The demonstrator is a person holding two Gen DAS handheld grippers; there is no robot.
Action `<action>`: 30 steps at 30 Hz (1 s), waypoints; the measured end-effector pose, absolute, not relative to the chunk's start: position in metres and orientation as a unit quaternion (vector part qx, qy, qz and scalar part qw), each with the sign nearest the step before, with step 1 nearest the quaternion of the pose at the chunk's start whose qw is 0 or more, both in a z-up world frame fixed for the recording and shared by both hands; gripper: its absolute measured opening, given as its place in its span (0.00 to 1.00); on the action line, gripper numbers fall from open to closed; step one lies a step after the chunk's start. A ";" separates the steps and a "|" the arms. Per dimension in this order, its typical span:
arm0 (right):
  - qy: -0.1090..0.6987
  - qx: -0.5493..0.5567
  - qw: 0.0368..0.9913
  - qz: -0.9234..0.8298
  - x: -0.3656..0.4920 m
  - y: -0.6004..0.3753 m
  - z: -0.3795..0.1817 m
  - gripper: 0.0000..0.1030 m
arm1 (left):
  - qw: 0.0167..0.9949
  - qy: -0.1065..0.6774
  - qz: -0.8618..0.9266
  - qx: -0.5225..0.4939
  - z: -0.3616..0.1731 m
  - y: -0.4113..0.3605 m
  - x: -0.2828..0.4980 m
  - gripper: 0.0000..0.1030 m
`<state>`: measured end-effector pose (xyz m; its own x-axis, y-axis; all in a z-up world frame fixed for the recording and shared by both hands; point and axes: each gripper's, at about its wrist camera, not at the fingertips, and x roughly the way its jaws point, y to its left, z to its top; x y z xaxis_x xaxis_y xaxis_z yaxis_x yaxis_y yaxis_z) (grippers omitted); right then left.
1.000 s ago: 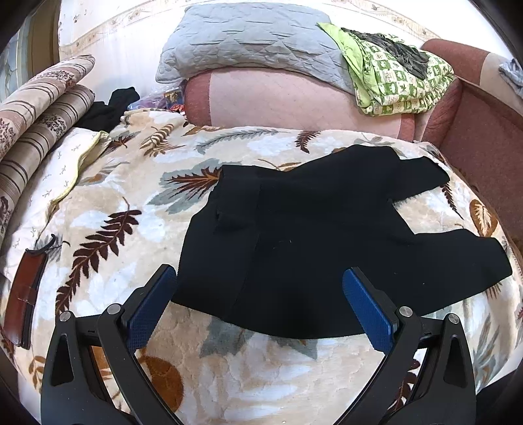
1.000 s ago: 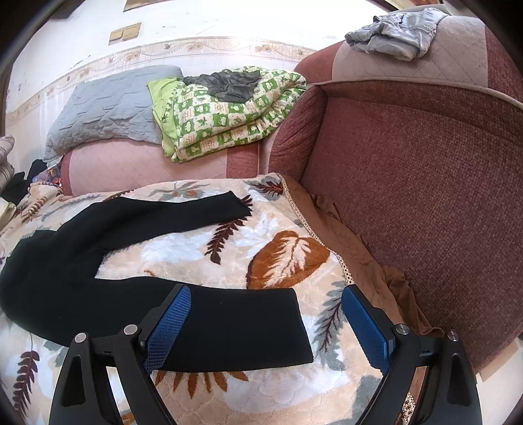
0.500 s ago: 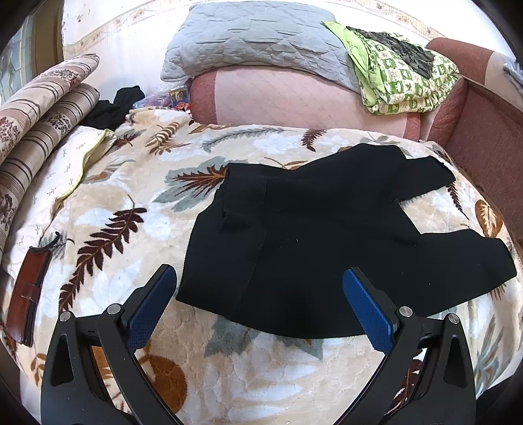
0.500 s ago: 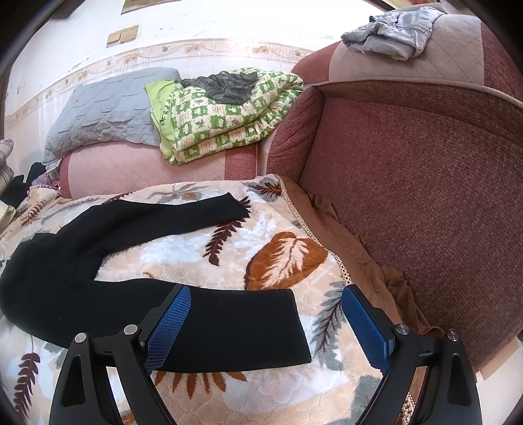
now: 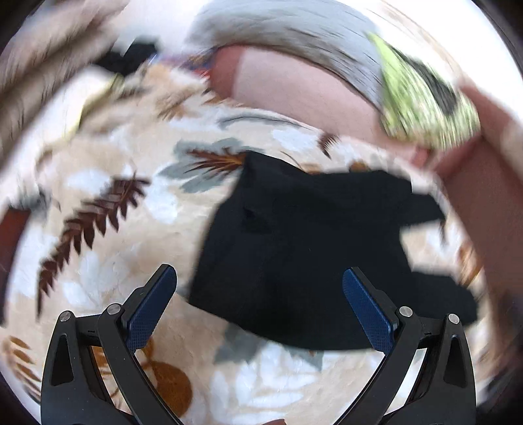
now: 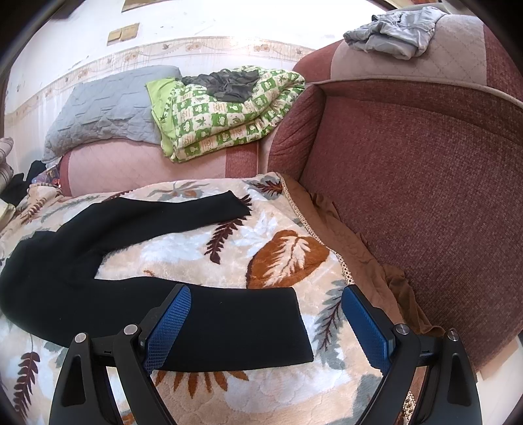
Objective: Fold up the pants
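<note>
Pants (image 6: pixel 98 261) lie flat and unfolded on the blanket (image 6: pixel 287 258), legs splayed apart. I have left gripper (image 5: pixel 260 307) and right gripper (image 6: pixel 266 322) both spread wide and empty, so every fold remains.

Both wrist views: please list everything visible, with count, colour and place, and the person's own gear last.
pants: one, black, spread flat on blanket, legs apart
blanket: one, cream with leaf print, covering the seat
sofa: one, reddish-brown, right and behind
quilt: one, green-checked, folded on back ledge
dark garment: one, grey, atop quilt
pad: one, grey quilted, left of quilt
grey cloth: one, crumpled on sofa top
left gripper: fingers open, over waist end, view blurred
right gripper: fingers open, over near leg cuff
</note>
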<state>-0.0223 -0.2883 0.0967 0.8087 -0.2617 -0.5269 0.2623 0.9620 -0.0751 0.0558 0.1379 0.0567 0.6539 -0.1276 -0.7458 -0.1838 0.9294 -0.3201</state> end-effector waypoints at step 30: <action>0.245 0.178 0.945 -0.122 -0.050 -0.361 0.090 0.89 | 0.771 0.500 -0.079 -0.387 -0.010 0.180 0.089 0.33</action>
<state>-0.0497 -0.3613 0.0896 0.8506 -0.1435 -0.5059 0.3177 0.9068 0.2770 0.0889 0.1800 -0.0103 0.4879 -0.5088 -0.7093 -0.2645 0.6882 -0.6756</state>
